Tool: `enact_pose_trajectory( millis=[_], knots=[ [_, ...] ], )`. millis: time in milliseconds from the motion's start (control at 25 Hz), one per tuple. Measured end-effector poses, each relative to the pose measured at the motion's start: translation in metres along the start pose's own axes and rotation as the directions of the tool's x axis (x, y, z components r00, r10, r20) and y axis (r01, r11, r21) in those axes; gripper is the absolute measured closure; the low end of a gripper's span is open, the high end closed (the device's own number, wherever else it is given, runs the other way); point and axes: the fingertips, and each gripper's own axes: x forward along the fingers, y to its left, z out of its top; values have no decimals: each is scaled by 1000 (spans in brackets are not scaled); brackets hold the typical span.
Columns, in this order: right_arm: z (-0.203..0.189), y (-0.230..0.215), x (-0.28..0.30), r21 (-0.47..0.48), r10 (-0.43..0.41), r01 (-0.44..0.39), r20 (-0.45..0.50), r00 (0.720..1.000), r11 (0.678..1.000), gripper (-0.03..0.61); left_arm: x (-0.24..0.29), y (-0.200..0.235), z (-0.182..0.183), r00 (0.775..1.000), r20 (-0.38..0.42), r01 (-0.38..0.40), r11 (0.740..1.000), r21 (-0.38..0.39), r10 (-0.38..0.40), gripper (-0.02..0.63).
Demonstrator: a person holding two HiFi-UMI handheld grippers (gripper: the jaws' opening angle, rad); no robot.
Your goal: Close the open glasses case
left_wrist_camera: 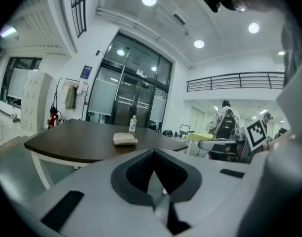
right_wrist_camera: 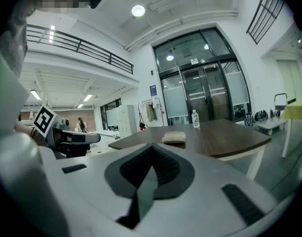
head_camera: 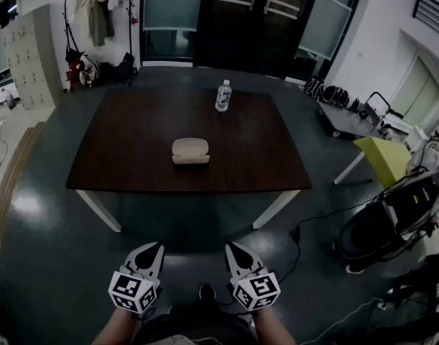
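One cream glasses case (head_camera: 190, 151) lies near the middle of the dark table (head_camera: 126, 149), well ahead of both claws and roughly on the line running between them. From this far off I cannot tell how wide its lid stands; I see only a seam dividing an upper and a lower half. Beyond the case, farther from the claws, a water bottle (head_camera: 223, 95) stands upright near the table's far edge, well apart from the case. Left claw (head_camera: 154, 249) and right claw (head_camera: 232, 249) hang low, close to the wearer's body, over the floor short of the table's near edge, tips pointing forward toward the case. Each gripper view shows its jaws meeting at the tips with nothing between them. I judge this a ready posture: narrow claws suit pressing a lid down rather than grasping, and the approach to the table is not yet begun. With nothing lying beside the case, either claw should reach it unobstructed.
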Motion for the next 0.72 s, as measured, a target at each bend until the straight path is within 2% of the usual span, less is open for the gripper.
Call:
enact_pose_trajectory(
  millis=[120,240,400,720],
  knots=[
    [-2,-7,4,30,5,-5,7,1000,1000,589,9,-4,4,1000,8,9,999,49,-9,604],
    [-3,-14,8,69,12,-13,16,1000,998,589,16,-6,5,1000,6,6,998,59,-6,604],
    [1,-13,6,72,11,-12,12,1000,997,589,13,-16,19,1000,13,-3,995,97,1,605],
    [-2,-18,4,86,17,-18,14,1000,996,589,21,-19,8,1000,-1,-3,998,58,3,604]
  ],
)
